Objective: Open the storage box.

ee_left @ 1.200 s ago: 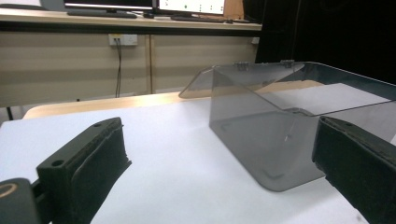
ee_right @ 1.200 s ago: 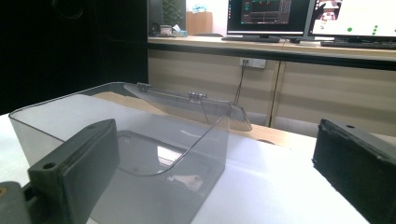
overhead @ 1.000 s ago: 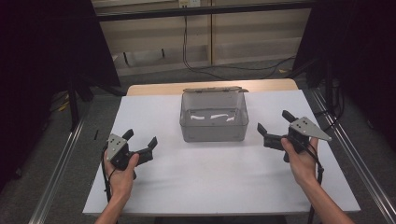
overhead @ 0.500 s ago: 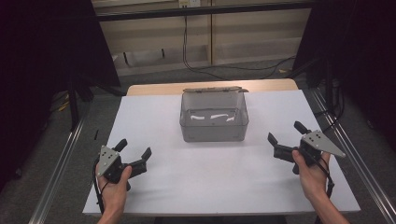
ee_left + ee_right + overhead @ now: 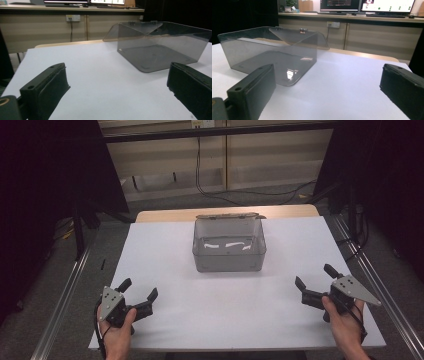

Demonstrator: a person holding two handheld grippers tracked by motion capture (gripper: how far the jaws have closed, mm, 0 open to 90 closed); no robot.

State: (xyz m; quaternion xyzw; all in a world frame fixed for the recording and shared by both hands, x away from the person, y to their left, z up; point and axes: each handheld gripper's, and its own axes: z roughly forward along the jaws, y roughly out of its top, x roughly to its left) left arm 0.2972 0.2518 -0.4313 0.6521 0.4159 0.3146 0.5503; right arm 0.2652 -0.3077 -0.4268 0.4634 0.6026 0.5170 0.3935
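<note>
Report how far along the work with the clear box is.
Done: the clear box stands open at mid-table, lid tipped back; nothing shows inside it. In hand: nothing; the left gripper and right gripper are both open, near the front corners of the white table, apart from the box. Left: any handling of the box, perhaps shutting its lid.

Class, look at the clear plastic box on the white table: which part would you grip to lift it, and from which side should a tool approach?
Probably the clear box is best gripped on its near wall's top rim, coming from above. It stands open, its lid tilted back at the far edge, so that thin wall should fit between open jaws. Either the left tool or the right tool could reach it; both are open and holding nothing.
</note>
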